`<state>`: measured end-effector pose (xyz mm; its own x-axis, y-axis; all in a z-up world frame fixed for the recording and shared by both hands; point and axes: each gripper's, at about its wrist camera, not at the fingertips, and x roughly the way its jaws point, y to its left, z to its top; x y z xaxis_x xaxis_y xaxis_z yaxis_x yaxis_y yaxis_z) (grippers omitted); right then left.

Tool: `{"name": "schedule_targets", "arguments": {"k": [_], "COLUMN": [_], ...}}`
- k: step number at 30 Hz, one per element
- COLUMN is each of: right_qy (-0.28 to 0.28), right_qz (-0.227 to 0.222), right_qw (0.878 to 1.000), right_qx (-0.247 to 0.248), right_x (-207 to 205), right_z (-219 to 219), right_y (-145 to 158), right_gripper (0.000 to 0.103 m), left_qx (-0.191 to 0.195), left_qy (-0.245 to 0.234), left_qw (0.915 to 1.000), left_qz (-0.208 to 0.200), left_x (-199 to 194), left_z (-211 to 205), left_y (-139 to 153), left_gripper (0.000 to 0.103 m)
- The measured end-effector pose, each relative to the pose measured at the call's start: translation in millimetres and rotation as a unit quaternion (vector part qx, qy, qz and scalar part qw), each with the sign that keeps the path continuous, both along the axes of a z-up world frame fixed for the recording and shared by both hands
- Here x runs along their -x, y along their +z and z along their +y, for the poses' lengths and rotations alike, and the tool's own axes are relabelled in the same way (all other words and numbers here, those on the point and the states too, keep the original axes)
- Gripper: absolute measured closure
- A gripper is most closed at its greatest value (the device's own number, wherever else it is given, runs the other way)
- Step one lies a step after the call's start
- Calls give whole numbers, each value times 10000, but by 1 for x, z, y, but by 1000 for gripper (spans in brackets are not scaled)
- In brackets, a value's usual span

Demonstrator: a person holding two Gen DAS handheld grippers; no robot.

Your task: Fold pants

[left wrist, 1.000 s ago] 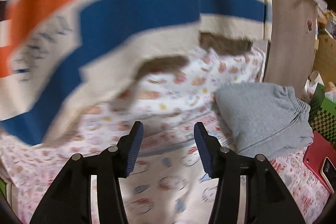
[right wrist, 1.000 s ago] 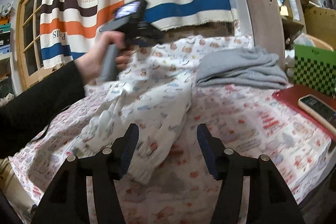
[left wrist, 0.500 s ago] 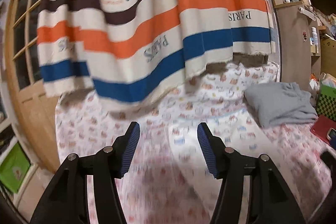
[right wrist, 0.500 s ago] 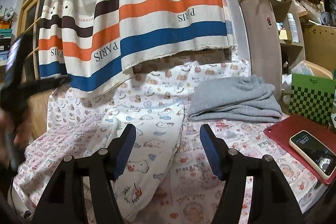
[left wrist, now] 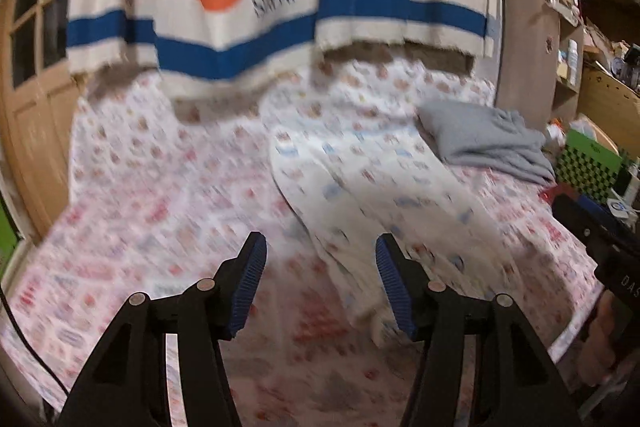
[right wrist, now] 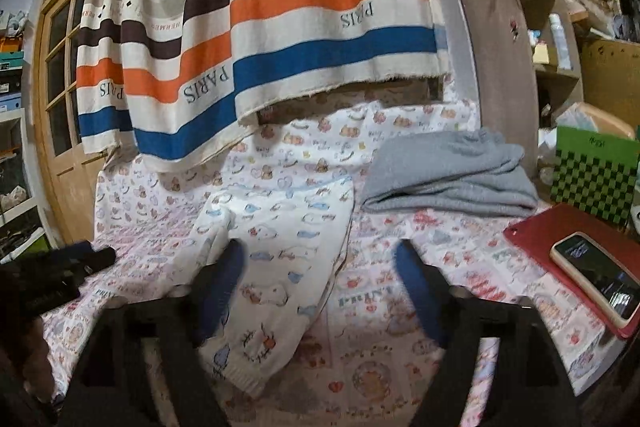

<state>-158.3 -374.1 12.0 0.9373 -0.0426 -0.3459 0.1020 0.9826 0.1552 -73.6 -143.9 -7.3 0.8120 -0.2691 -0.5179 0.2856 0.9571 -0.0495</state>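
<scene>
Pants point(right wrist: 276, 247) lie lengthwise on the bed point(right wrist: 400, 367), white w/ a small animal print, apparently already doubled leg on leg, waistband toward the hanging striped blanket point(right wrist: 280, 27), cuffs nearest the cameras. Folded grey garment point(right wrist: 448, 171) sits just beside them on the right; a phone point(right wrist: 596, 275) rests on a red board point(right wrist: 532, 231) at the bed's right edge.

Risks from here:
- Print on pants & bedsheet is nearly the same, so a grab could pinch sheet along w/ the cuff and drag the whole cover.
- Only one layer caught at the cuff → legs slide apart when lifted, fold goes crooked.
- A wide swing on the right could nudge the grey pile or the phone.

Right gripper point(right wrist: 320, 291): fingers have just been opening and now stand wide; the cuff end shows between them, but no pad presses on it, nothing held. It tilts gently down over the near cuffs.

Left gripper point(left wrist: 320, 283): roughly half open, empty, pitched down more steeply, w/ the pants off to its right. That view is smeared by motion, so exact cuff position there is probably unreliable. The right-hand tool's body shows at that view's right edge.
</scene>
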Motion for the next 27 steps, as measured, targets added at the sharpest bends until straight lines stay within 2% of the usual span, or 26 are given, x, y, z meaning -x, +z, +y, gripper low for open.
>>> {"name": "schedule_targets", "arguments": {"k": [4, 7, 8, 9, 10, 12, 13, 18, 21, 25, 27], "right_qy": [273, 590, 716, 794, 887, 994, 1033, 1175, 1385, 1435, 1520], "right_qz": [274, 510, 629, 714, 840, 1058, 1157, 1426, 1418, 1182, 1147], "right_qw": [9991, 9957, 9934, 9917, 9893, 9855, 9838, 9750, 9713, 9778, 9766], "right_qx": [-184, -494, -640, -722, -798, -874, -899, -1234, -1318, -966, -1002], "right_x": [-3, -8, -11, -15, -19, -26, -30, -41, -44, -32, -26], "right_z": [1, 1, 2, 3, 5, 11, 15, 20, 27, 38, 39], "right_y": [-11, -21, -26, -29, -34, -45, -50, -68, -71, -59, -56], "right_gripper": [14, 14, 16, 21, 24, 34, 37, 54, 87, 92, 92], "left_qx": [386, 455, 440, 429, 414, 409, 407, 249, 295, 238, 216], "left_qy": [-321, -313, -280, -264, -269, -265, -252, -98, -39, 89, 99], "left_qw": [9965, 9947, 9947, 9946, 9945, 9949, 9953, 9973, 9968, 9977, 9980], "left_qz": [669, 867, 886, 903, 919, 881, 844, 685, 743, 627, 584], "left_x": [-8, -12, -14, -15, -16, -15, -13, -5, -1, 14, 22], "left_z": [-10, -16, -18, -20, -21, -21, -21, -14, -10, -6, -5], "left_y": [-20, -29, -32, -34, -35, -36, -35, -36, -39, -34, -31], "left_gripper": [47, 48, 59, 68, 82, 85, 91, 93, 94, 95, 95]}}
